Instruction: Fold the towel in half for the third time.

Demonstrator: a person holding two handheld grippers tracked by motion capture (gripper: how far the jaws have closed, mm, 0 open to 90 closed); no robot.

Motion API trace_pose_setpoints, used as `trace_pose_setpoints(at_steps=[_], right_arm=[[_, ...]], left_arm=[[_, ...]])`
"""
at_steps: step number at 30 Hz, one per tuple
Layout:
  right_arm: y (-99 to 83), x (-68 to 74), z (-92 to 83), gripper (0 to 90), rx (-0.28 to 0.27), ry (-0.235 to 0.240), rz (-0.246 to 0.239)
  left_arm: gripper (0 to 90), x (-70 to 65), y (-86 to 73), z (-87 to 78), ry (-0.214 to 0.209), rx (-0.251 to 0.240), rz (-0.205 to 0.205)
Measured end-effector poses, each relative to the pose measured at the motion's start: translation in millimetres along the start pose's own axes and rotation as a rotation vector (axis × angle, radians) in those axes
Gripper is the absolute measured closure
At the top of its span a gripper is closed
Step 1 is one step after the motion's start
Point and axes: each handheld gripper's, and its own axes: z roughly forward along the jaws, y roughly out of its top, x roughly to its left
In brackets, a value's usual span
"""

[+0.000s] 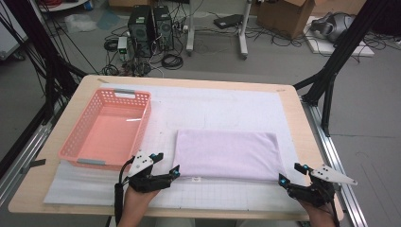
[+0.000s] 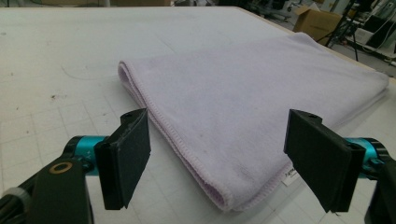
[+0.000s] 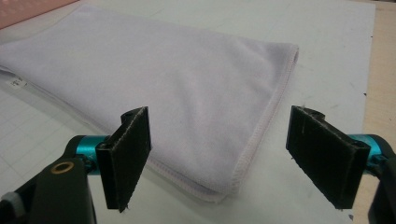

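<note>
A lilac towel [image 1: 227,153], folded into a flat rectangle, lies on the white gridded mat near the table's front. My left gripper [image 1: 167,163] stands open just off the towel's front left corner, with nothing between its pads. In the left gripper view the towel [image 2: 243,88] stretches away past the wide-apart jaws of that gripper [image 2: 219,123], its near corner lying low between them, untouched. My right gripper [image 1: 291,173] stands open at the towel's front right corner. In the right gripper view the stitched corner of the towel [image 3: 163,79] lies ahead of that gripper [image 3: 219,119], free of both pads.
A pink plastic basket [image 1: 78,127] stands on the mat's left side, with nothing in it. The white mat [image 1: 222,106] covers most of the wooden table [image 1: 294,123]. Beyond the table are computer towers, cables, boxes and black frame legs on the floor.
</note>
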Motion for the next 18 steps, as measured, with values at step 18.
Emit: trace_pose_setpoints(at_steps=[18], right_arm=[[0.1,3.6,6.6,21.2,0.022,0.015,-0.011]], left_arm=[[29.0,-0.3,-5.4,15.4,-0.022,0.101,-0.051]])
